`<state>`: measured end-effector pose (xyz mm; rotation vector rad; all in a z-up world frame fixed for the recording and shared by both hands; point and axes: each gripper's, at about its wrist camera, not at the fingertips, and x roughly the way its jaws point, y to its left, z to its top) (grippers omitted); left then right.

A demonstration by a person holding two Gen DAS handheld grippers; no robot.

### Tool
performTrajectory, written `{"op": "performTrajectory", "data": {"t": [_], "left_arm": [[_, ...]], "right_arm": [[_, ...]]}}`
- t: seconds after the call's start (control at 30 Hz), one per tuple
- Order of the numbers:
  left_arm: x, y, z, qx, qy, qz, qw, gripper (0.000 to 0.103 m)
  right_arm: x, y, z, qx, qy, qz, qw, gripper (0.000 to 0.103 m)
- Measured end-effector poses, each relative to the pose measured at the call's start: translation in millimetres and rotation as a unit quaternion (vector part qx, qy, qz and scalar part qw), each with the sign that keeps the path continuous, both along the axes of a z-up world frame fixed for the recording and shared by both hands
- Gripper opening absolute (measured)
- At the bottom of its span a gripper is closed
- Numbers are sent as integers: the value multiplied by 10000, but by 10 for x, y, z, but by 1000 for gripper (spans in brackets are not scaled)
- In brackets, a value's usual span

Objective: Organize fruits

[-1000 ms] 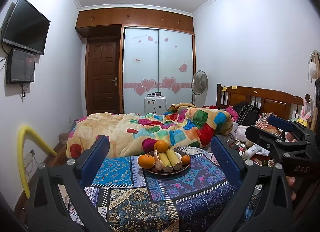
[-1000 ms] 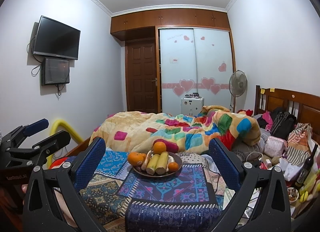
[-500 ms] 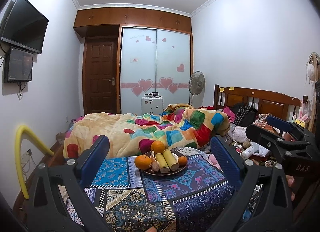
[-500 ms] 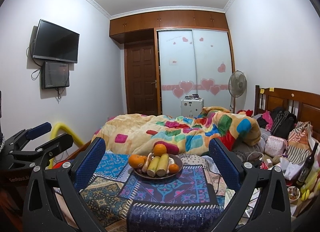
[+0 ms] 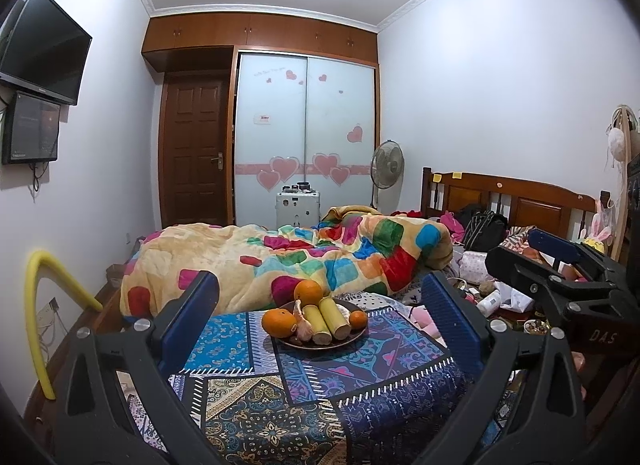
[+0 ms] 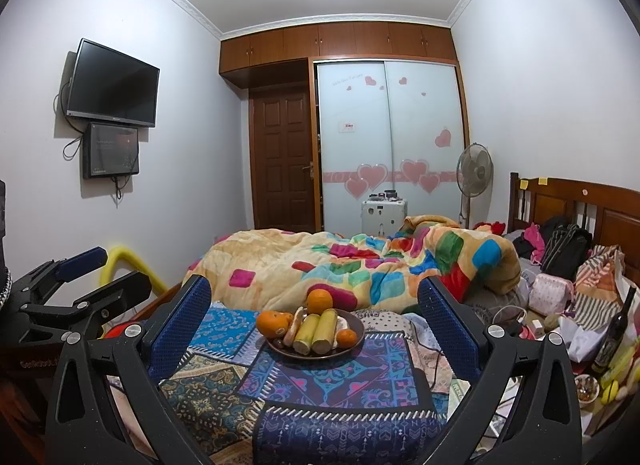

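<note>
Both hand-held grippers just hover level, left one (image 5: pixel 316 309) and right one (image 6: pixel 314 305), blue ribbed pads spread wide, gripping nothing. Dark round plate (image 5: pixel 352 339) sits on the patterned cloth (image 5: pixel 320 385) over the bed: bumpy oranges (image 5: pixel 279 323), smooth yellow-green cylinders. Cameras have edged closer.

I see a patchwork quilt (image 6: pixel 360 265) on the bed, a wall television (image 6: pixel 112 83), a standing fan (image 6: pixel 475 169) beside the heart-stickered wardrobe (image 6: pixel 388 145)
</note>
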<state>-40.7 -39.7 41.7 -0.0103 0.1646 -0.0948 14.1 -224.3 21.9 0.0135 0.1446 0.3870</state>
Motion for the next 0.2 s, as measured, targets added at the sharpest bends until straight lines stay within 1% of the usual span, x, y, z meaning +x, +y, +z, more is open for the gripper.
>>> {"op": "performTrajectory", "data": {"t": [0.2], "left_arm": [[5,-2,-8,13,8,7,10000,103]], "right_arm": [[-2,7,-5,4,12,-15,10000,103]]}}
